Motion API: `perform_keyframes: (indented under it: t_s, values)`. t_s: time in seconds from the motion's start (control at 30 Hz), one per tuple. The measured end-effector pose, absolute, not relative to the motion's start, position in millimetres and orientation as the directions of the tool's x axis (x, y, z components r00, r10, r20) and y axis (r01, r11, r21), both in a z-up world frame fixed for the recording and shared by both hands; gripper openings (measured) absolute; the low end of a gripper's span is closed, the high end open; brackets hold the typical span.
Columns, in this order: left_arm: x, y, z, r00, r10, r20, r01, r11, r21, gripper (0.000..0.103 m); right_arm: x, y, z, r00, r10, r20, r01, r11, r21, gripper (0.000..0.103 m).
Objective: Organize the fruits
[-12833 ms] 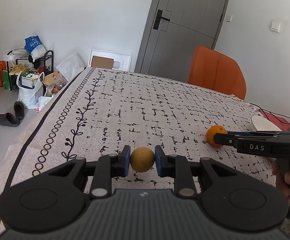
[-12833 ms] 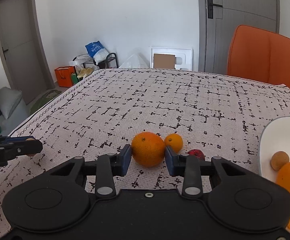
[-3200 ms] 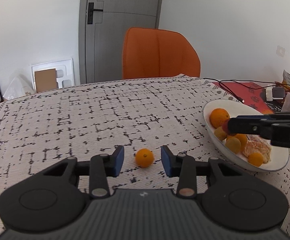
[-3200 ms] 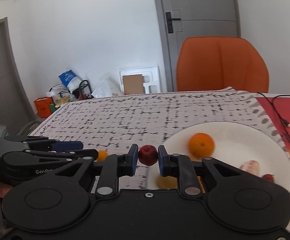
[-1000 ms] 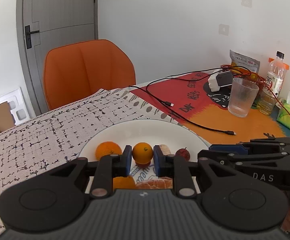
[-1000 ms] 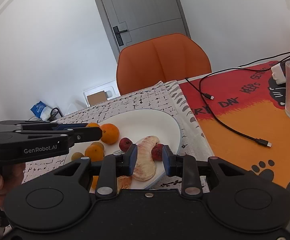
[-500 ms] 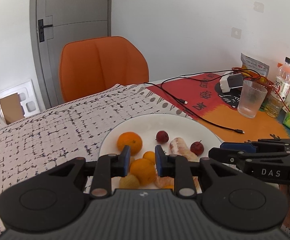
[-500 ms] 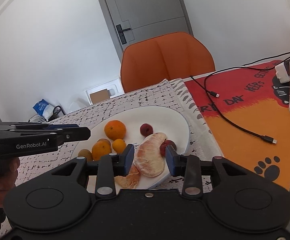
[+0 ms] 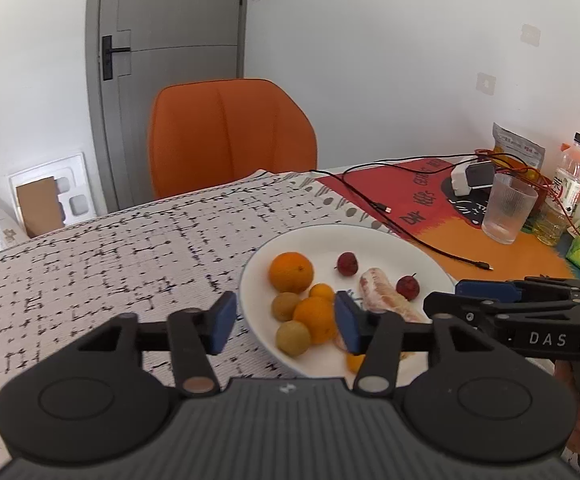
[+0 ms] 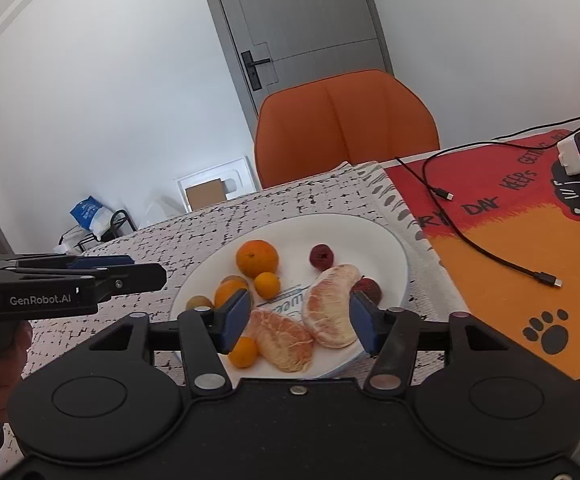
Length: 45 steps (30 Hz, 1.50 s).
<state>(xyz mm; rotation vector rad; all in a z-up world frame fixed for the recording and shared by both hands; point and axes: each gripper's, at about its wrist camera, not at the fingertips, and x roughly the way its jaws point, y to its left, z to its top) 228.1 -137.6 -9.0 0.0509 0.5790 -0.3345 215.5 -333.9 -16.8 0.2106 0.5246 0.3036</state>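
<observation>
1. The fruits all sit on the white plate (image 10: 390, 248). No fruit lies on the cloth that I can see.
2. On the plate there is 1 big orange (image 10: 257, 257) at the back, small oranges (image 10: 267, 285) and brown round fruits (image 9: 293, 338) on the left side, 2 peeled pomelo pieces (image 10: 332, 306) at the front, and small red fruits (image 10: 322, 257) toward the right.
3. The long pomelo pieces point from the front of the plate toward its back.
4. The left gripper (image 9: 285, 322) hangs at the plate's left rim. Its jaws are opening, and nothing is pinched between them. The pile of small oranges shows through the gap, lower down on the plate.
5. The right gripper (image 10: 298, 322) hangs at the plate's front rim. Its jaws are opening too, and no pad presses on any fruit. The pomelo pieces show in the gap, but they lie on the plate.
6. Both grippers are near the plate, so neither is much closer.
7. The patterned cloth (image 9: 109, 256) to the plate's left is wide and bare, with good room to pull back.
8. To the plate's right lie a black cable (image 10: 486, 252) and a glass (image 9: 510, 212), so that side is tighter.
9. I think the sorting looks nearly done.
</observation>
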Motion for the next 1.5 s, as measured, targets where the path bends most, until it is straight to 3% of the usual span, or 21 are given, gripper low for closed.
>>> perform_keyframes:
  t_s: [0.23,0.37,0.43,1.03,1.5]
  values:
    - [218.9,-122.1,-4.7,0.806,-0.248,-0.538,0.268,0.962,-0.042,0.083,209.2,-323.6,-11.0,0.826,0.346,-0.446,-0.25,0.933,0.259,0.08]
    - [211.9,-113.9,-2.1,0.817,-0.233,-0.528,0.248,0.968,-0.042,0.087,204.5,-320.2,-6.2,0.832,0.347,-0.432,-0.255,0.932,0.257,0.099]
    - [208.9,-109.9,-1.0,0.82,-0.226,-0.525,0.237,0.97,-0.047,0.09,201.2,-319.3,-4.1,0.84,0.346,-0.418,-0.255,0.931,0.26,0.103]
    - [174.9,-81.1,8.5,0.844,-0.187,-0.503,0.178,0.982,-0.066,0.099,180.8,-302.4,2.4,0.824,0.363,-0.436,-0.271,0.927,0.26,0.103]
    - [144.8,-59.8,13.7,0.852,-0.142,-0.504,0.121,0.99,-0.076,0.099,162.4,-289.4,7.7,0.81,0.385,-0.443,-0.295,0.919,0.26,0.103]
